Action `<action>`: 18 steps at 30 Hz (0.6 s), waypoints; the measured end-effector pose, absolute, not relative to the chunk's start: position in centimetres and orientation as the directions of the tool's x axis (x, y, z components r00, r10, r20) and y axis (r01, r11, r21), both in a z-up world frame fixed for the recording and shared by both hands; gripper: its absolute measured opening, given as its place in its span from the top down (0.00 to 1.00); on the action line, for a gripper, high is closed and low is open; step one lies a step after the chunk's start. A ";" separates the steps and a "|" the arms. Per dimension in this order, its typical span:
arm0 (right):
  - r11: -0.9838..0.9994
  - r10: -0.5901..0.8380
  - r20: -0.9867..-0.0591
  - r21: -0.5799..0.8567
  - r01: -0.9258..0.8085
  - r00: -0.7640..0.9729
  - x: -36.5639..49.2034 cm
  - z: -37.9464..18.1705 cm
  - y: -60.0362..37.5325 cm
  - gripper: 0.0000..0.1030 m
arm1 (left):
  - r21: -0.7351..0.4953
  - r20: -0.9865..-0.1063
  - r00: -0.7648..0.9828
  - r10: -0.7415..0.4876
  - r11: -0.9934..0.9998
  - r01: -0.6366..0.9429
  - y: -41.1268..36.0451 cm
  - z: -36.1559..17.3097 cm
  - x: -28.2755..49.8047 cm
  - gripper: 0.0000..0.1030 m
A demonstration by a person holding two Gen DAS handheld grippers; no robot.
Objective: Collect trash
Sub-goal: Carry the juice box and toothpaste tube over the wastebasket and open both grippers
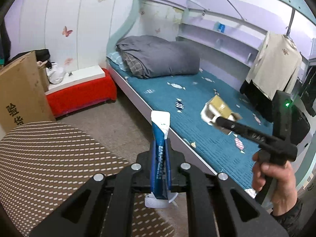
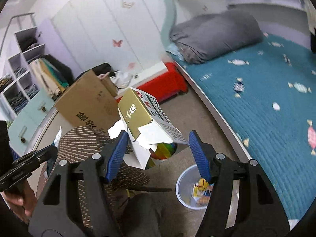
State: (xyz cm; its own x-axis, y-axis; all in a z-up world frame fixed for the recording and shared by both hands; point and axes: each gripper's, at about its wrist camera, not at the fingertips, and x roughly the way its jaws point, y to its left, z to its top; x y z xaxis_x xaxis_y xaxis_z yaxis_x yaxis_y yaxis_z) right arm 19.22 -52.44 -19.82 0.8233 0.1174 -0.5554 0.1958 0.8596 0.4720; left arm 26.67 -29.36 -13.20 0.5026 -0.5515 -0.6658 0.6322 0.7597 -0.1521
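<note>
My left gripper (image 1: 160, 144) is shut on a blue and white tube (image 1: 160, 132) that stands up between its pads, above the floor beside the bed. My right gripper (image 2: 158, 138) is shut on a torn gold and white carton (image 2: 138, 110), with its blue pads (image 2: 118, 152) against the carton's sides and open flaps. In the left wrist view that carton (image 1: 217, 106) hangs at the right gripper's (image 1: 217, 119) tip, over the bed. A translucent bin (image 2: 183, 179) with wrappers in it stands on the floor below the right gripper. A small blue and white wrapper (image 1: 179, 105) lies on the bed.
A teal bed (image 1: 197, 102) with a folded grey duvet (image 1: 158, 59) fills the right. A brown dotted chair seat (image 1: 49, 158), a cardboard box (image 1: 21, 92) and a red bench (image 1: 83, 92) stand on the left. A cream shirt (image 1: 274, 63) hangs at the far right.
</note>
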 end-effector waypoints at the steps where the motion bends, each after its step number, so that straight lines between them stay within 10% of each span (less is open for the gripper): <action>1: 0.852 0.118 -0.563 0.481 0.208 0.818 19.4 -20.5 -52.9 0.39 | -0.152 -0.672 0.495 -0.551 0.757 0.635 -30.0 -13.6 26.8 0.92; 18: 0.734 0.174 -0.701 0.560 0.384 0.692 23.5 -31.6 -56.7 0.38 | -0.035 -0.887 0.339 -0.315 0.776 0.629 -40.4 -24.6 31.8 0.91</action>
State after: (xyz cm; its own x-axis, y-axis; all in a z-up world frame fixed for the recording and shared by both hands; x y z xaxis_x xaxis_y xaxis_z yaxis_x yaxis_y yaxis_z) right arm 23.49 -56.67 -31.60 0.6915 0.1735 -0.7012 0.3842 0.7336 0.5605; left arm 31.80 -40.43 -24.56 0.3386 -0.3150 -0.8867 0.6294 0.7763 -0.0354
